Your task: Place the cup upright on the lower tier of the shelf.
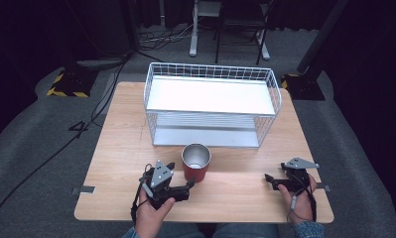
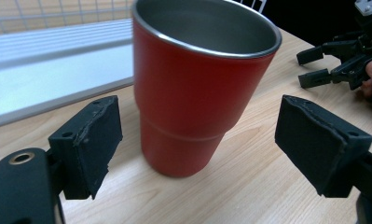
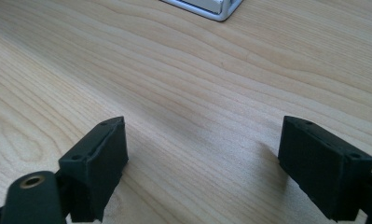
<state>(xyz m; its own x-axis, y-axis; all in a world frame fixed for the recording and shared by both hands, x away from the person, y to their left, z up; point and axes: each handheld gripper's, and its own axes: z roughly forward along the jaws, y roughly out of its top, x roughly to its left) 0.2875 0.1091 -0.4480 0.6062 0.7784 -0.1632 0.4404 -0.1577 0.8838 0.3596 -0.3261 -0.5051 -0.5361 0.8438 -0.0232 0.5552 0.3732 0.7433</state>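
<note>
A red tumbler (image 1: 195,162) with a steel inside stands upright on the wooden table (image 1: 116,148), just in front of the wire rack. My left gripper (image 1: 181,178) is open at the tumbler's near left side. In the left gripper view the tumbler (image 2: 193,93) stands between the two spread jaws and a little beyond them, touching neither. My right gripper (image 1: 271,181) rests open near the table's front right, with bare wood (image 3: 197,102) between its jaws. The same right gripper (image 2: 330,65) appears far off in the left gripper view.
A white wire rack (image 1: 213,104) with two shelves takes up the middle and back of the table; its corner (image 3: 211,7) shows at the top of the right gripper view. Dark floor, cables and stand legs lie beyond the table.
</note>
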